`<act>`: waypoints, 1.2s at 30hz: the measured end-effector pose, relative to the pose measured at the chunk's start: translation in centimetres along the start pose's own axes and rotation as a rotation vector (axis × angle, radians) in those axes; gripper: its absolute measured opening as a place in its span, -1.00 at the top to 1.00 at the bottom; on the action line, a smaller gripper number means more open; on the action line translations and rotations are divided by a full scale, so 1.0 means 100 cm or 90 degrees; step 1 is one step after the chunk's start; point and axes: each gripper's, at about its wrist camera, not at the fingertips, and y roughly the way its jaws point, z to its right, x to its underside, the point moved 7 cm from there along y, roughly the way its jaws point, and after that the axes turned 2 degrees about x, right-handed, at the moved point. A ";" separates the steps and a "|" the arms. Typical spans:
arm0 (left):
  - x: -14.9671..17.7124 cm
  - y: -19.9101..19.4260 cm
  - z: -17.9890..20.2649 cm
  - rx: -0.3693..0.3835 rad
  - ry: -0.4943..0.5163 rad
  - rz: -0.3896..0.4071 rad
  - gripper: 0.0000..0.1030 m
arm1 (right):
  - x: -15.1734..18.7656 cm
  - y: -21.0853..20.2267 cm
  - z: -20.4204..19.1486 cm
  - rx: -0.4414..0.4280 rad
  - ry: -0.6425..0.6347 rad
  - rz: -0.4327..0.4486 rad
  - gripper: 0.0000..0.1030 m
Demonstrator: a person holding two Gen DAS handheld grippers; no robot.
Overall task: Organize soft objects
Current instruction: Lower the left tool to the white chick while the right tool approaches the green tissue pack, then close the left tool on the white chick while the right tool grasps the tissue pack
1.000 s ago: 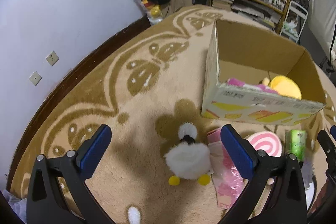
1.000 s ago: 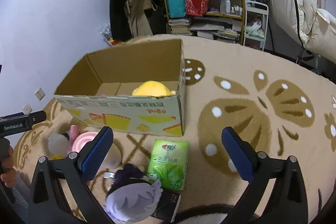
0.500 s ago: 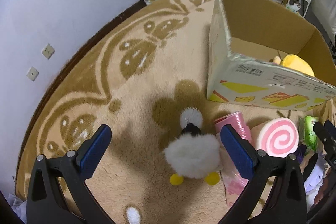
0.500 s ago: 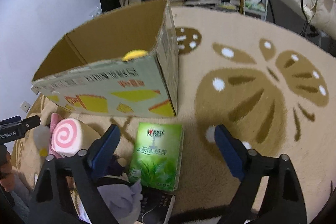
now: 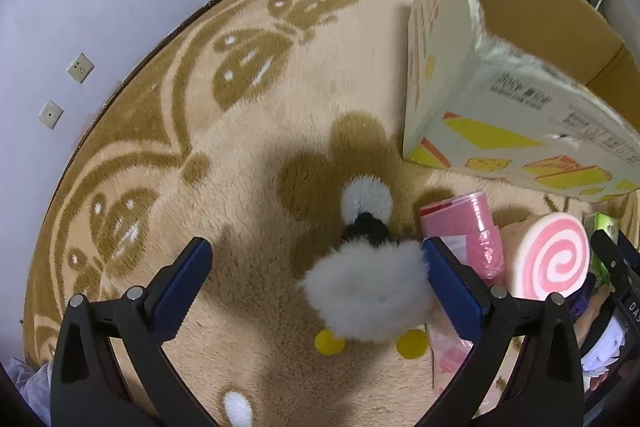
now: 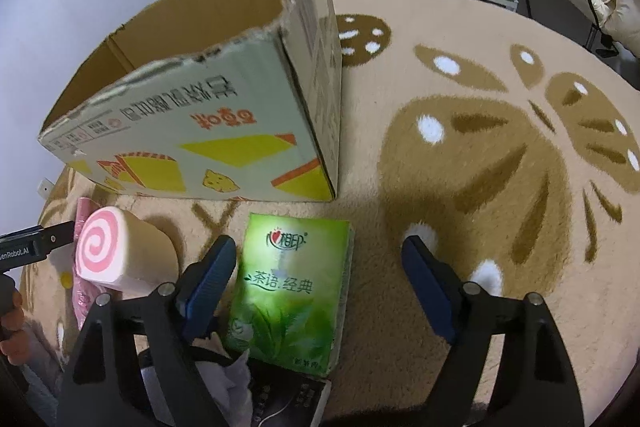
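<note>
On the rug just in front of the cardboard box (image 5: 472,95) lies a fluffy white duck toy (image 5: 368,291), between the spread, empty jaws of the left gripper (image 5: 316,287). It looks light and squashy, likely best pinched across its round body. Beside it sit a pink packet (image 5: 468,231) and a swirl-patterned cushion (image 5: 548,263). The right gripper (image 6: 320,279) has its jaws closing around a green tissue pack (image 6: 292,287), pads not yet pressing; grip across its width.
</note>
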 end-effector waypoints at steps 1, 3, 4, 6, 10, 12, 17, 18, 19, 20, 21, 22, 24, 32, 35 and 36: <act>0.001 0.002 0.000 0.000 0.001 -0.003 -0.99 | 0.001 0.002 0.001 0.000 0.001 -0.003 -0.72; 0.002 0.004 0.002 0.001 0.001 -0.009 -0.99 | 0.001 0.003 0.002 -0.004 0.006 -0.006 -0.72; 0.002 0.005 0.002 0.001 0.002 -0.011 -0.99 | 0.000 0.003 0.002 -0.005 0.008 -0.007 -0.72; 0.002 0.007 0.004 -0.002 0.007 -0.014 -0.99 | -0.001 0.004 0.003 -0.006 0.009 -0.007 -0.72; 0.004 0.010 0.004 -0.007 0.010 -0.022 -0.99 | -0.001 0.005 0.003 -0.006 0.009 -0.008 -0.72; 0.004 0.011 0.003 -0.008 0.007 -0.025 -0.99 | -0.001 0.005 0.004 -0.004 0.008 -0.008 -0.72; 0.005 0.013 0.002 -0.012 0.006 -0.029 -0.99 | 0.000 0.006 0.003 0.002 0.004 -0.006 -0.72; 0.005 0.014 0.001 -0.014 0.007 -0.030 -0.99 | -0.001 0.006 0.003 0.004 0.002 -0.006 -0.72; 0.006 0.015 0.001 -0.017 0.008 -0.031 -0.99 | 0.000 0.007 0.001 0.006 0.001 -0.006 -0.69; 0.007 0.015 0.001 -0.019 0.010 -0.033 -0.99 | 0.001 0.007 0.000 0.008 0.000 -0.005 -0.62; 0.007 0.017 0.001 -0.020 0.012 -0.034 -0.99 | 0.001 0.007 0.000 0.010 -0.001 -0.005 -0.60; 0.007 0.017 0.001 -0.020 0.013 -0.035 -0.99 | 0.001 0.007 -0.001 0.012 -0.002 -0.005 -0.58; 0.007 0.018 0.002 -0.022 0.014 -0.037 -0.99 | 0.001 0.008 -0.002 0.013 -0.001 -0.006 -0.57; 0.008 0.019 -0.002 -0.020 -0.001 -0.047 -0.99 | 0.000 0.007 0.004 0.017 0.008 -0.007 -0.32; 0.009 0.019 -0.002 -0.019 0.000 -0.047 -0.99 | -0.001 0.007 0.006 0.017 0.006 -0.007 -0.30; 0.009 0.020 -0.002 -0.018 0.002 -0.048 -0.99 | -0.001 0.007 0.006 0.016 0.006 -0.007 -0.30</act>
